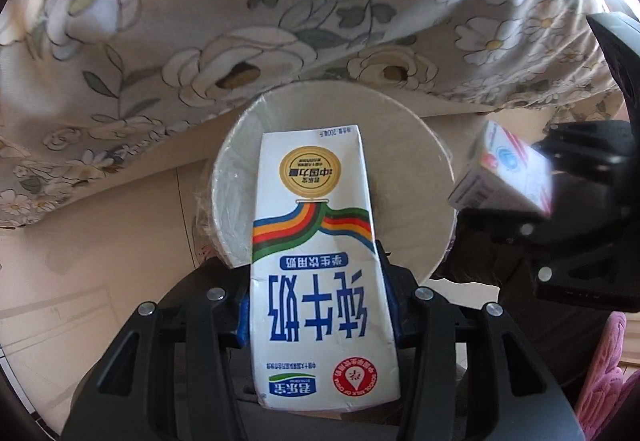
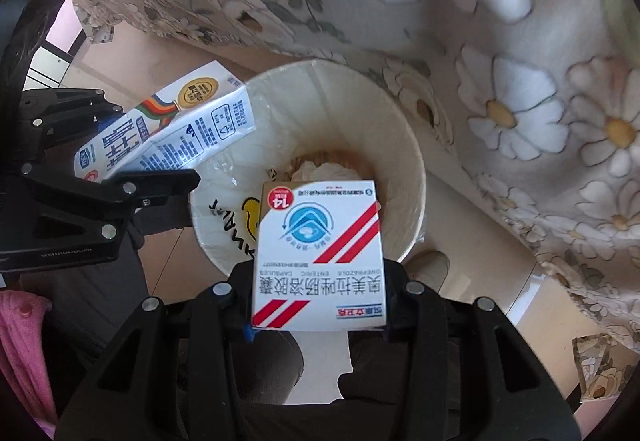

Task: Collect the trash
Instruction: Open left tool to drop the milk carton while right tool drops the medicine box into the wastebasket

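My left gripper (image 1: 318, 305) is shut on a white milk carton (image 1: 320, 261) with rainbow stripes and blue print, held over the open mouth of a cream round trash bin (image 1: 424, 209). My right gripper (image 2: 318, 305) is shut on a white medicine box (image 2: 320, 253) with red stripes and a blue logo, held above the same bin (image 2: 404, 169). The bin is lined with clear plastic and holds crumpled paper (image 2: 324, 171). The milk carton (image 2: 168, 129) and left gripper (image 2: 80, 193) show at the left of the right wrist view. The medicine box (image 1: 504, 173) shows at the right of the left wrist view.
A floral bedcover (image 1: 200, 21) hangs behind and beside the bin, close to its rim (image 2: 520, 101). The floor is beige tile (image 1: 100, 241). A pink slipper (image 1: 616, 345) is at the lower right of the left wrist view.
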Demonstrator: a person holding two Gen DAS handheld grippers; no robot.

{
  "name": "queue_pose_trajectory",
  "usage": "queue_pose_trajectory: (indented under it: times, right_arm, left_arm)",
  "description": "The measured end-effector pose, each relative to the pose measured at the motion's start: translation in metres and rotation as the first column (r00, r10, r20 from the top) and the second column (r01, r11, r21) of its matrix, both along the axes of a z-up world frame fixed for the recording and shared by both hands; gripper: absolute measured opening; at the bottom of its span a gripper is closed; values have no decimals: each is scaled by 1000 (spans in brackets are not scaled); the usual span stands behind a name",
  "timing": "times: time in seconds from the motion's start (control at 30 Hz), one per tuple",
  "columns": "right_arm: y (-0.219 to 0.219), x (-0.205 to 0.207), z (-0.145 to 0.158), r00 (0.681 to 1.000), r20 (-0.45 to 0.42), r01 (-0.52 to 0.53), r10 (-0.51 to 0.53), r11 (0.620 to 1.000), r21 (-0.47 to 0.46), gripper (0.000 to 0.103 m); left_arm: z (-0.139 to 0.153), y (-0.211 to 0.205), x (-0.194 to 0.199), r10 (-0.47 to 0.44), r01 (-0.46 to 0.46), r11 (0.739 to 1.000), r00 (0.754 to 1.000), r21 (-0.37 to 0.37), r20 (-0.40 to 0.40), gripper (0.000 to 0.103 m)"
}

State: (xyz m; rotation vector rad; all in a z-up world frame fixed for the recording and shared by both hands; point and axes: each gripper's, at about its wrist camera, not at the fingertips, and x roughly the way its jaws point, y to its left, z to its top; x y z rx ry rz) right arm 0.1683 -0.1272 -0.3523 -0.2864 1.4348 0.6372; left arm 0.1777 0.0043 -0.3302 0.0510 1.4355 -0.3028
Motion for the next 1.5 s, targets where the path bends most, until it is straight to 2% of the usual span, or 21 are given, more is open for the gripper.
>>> queue_pose_trajectory:
  times: [0.47,0.97,1.3,1.4,1.43,1.5]
  right_arm:
    - [10,10,-62,995,-96,-10,5,999,-51,44]
    - [20,25,-106,984,-178,-21,7,997,-77,44]
    - [30,35,-126,976,-218,-43,19,994,-103,44]
    - [35,36,-131,975,-220,-60,34,992,-111,44]
    - [37,36,-132,974,-222,-68,42,991,-113,44]
    - [38,35,-132,972,-228,-79,49,989,-122,45]
  left_arm:
    - [-56,0,17,42,-42,999,993,4,-113,50]
    - [-94,-4,38,32,-33,999,977,-3,-210,50]
    - [-124,-11,52,15,-20,1000,957,-12,-290,51]
    - [-129,-11,56,22,-25,1000,956,-7,-292,61]
    - [-129,-10,58,28,-31,1000,956,-5,-291,69]
    - [-131,-9,60,37,-39,999,956,-1,-291,71]
